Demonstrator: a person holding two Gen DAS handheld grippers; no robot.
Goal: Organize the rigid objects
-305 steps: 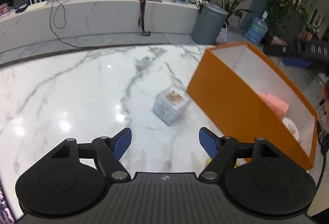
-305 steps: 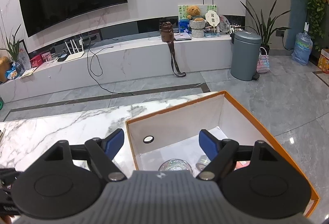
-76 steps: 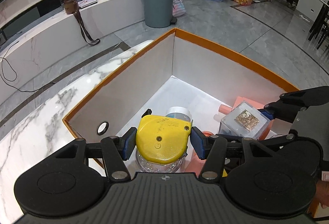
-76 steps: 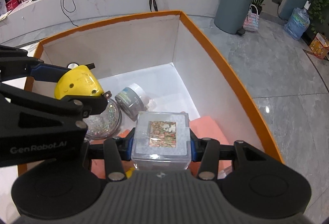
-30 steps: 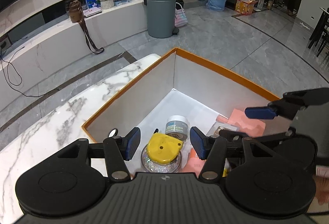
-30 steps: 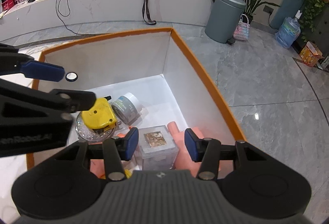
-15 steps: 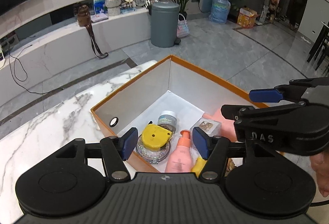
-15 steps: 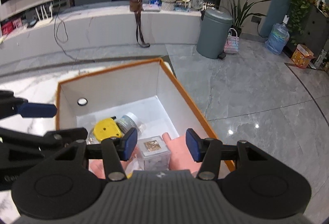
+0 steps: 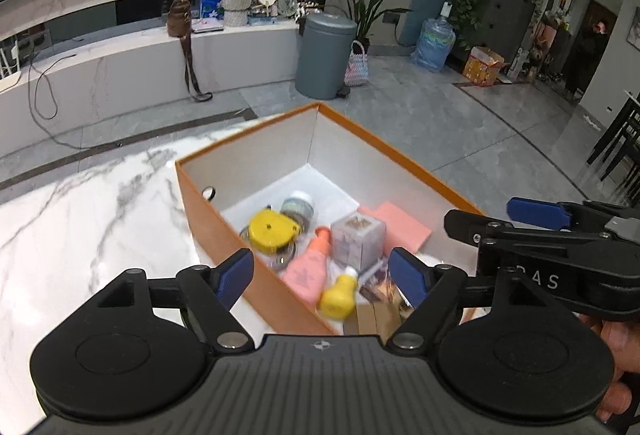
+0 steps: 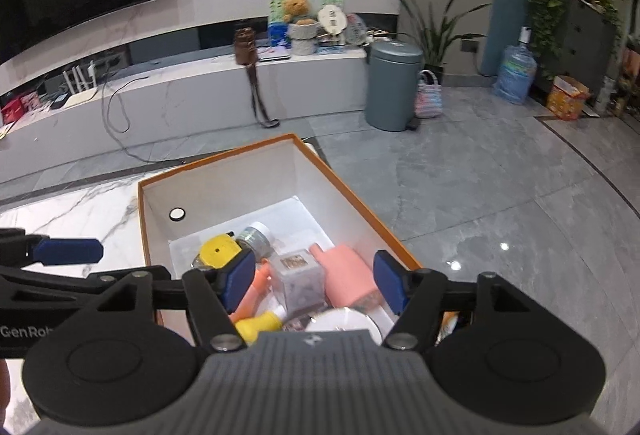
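Inside the orange box (image 9: 224, 235), which stood at the far right corner of the marble desk (image 9: 92, 219), the collected things lay together: a yellow tape measure (image 9: 273, 230) on a glittery round tin, a small jar (image 9: 298, 206) beside it, a clear plastic cube (image 9: 358, 237) near the middle, a pink bottle (image 9: 310, 267) and a yellow bottle (image 9: 338, 297) toward the near wall. Both tools hung above the box. The fingers of the left gripper (image 9: 322, 273) were spreading with nothing between them, and those of the right gripper (image 10: 316, 285) were likewise spreading, empty. The cube was judged light, stiff and smooth-sided, best pinched across two flat opposite faces. The tape measure was judged heavier and rounded, best taken across its flat sides. The jar was judged prone to rolling.
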